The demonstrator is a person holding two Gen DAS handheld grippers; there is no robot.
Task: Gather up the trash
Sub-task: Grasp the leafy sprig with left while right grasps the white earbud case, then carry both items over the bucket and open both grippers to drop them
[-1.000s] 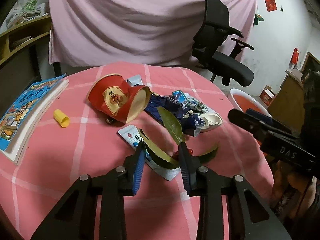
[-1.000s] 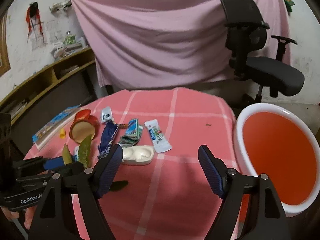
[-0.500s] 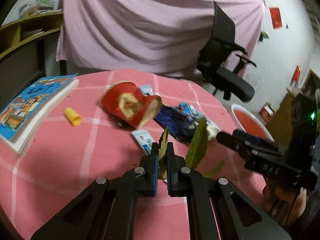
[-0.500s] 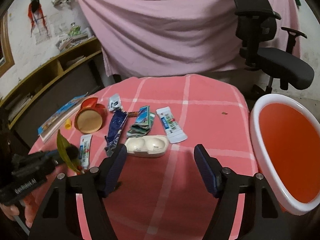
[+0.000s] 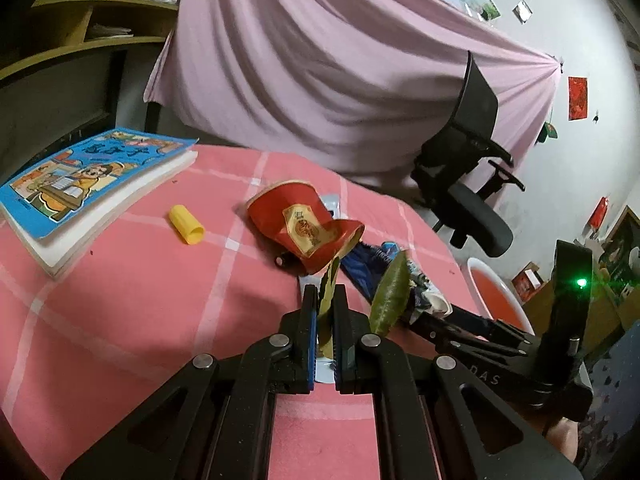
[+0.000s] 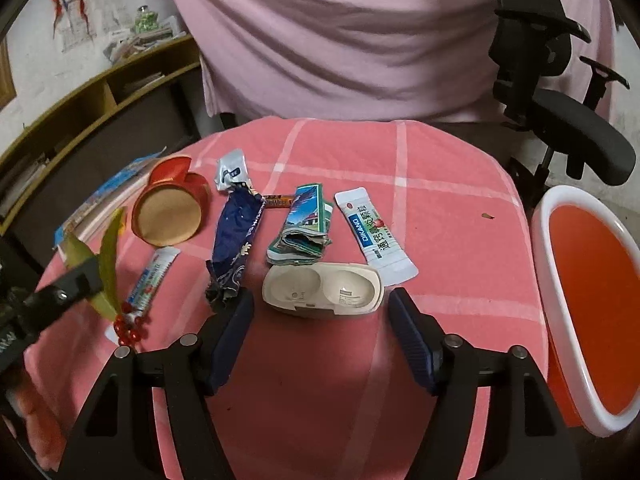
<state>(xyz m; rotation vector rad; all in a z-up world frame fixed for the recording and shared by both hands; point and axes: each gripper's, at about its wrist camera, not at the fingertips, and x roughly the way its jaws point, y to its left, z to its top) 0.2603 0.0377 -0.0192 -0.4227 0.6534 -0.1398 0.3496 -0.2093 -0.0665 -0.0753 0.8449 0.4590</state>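
Observation:
My left gripper [image 5: 324, 294] is shut on a leafy twig [image 5: 390, 294] with red berries and holds it above the pink table. In the right wrist view the twig [image 6: 106, 264] hangs from the left gripper's fingers [image 6: 80, 280], its berries [image 6: 130, 326] low. My right gripper [image 6: 320, 304] is open just in front of a cream plastic case [image 6: 322, 290]. Trash lies beyond it: a dark blue wrapper [image 6: 236, 240], a folded green packet [image 6: 304, 228], a white sachet [image 6: 376, 236], a tube [image 6: 150, 276], a crushed red cup [image 6: 170, 212] and a silver wrapper [image 6: 230, 170].
An orange bin with a white rim [image 6: 592, 304] stands right of the table [image 6: 440, 200]. A book [image 5: 92, 184] and a yellow cap [image 5: 186, 226] lie at the table's left. A black office chair [image 6: 560, 92] stands behind the bin.
My left gripper closed on the twig and lifted it off the table. My right gripper moved forward and down toward the cream case.

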